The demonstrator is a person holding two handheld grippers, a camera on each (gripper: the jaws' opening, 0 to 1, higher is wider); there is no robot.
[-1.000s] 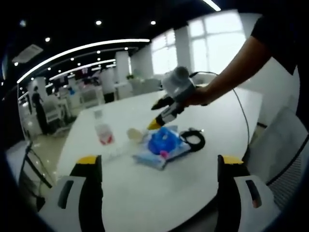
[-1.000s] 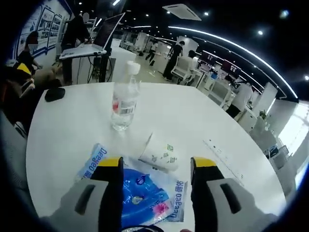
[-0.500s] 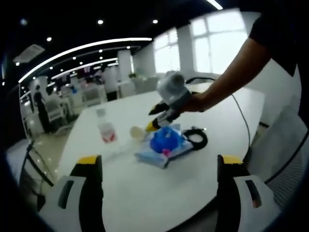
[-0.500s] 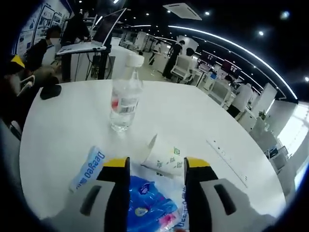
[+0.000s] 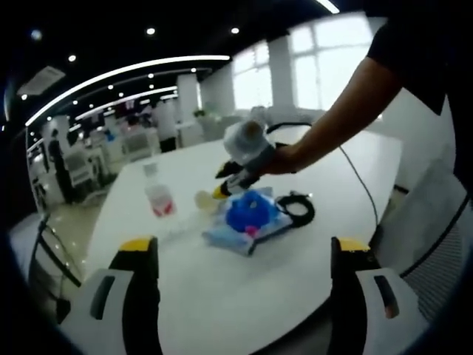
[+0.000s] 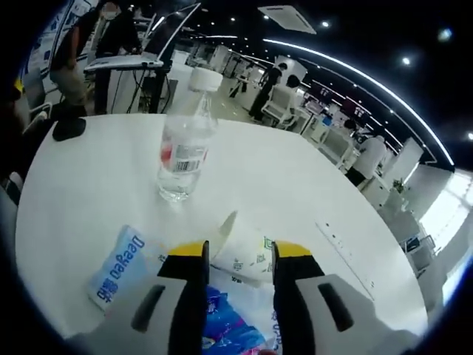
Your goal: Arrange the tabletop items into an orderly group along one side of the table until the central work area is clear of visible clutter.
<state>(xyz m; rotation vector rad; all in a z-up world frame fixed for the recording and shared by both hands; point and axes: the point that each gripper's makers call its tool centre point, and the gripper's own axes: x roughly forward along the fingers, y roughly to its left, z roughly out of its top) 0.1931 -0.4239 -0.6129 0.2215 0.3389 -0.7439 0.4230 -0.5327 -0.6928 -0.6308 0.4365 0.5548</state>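
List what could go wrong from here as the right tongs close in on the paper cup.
1. The paper cup lies on its side partly on the blue plastic pack; the right tongs may crush it or catch the pack too.
2. The water bottle stands upright just beyond; a push forward could topple it.
3. The black cable lies against the pack and may drag along.

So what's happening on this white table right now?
A person is tidying the white table with two hand-held grippers. The right gripper reaches over the blue plastic bag, its fingers narrowed around a tipped paper cup but not clearly gripping it. A water bottle stands upright beyond it, a black cable beside the bag. The left gripper waits open.
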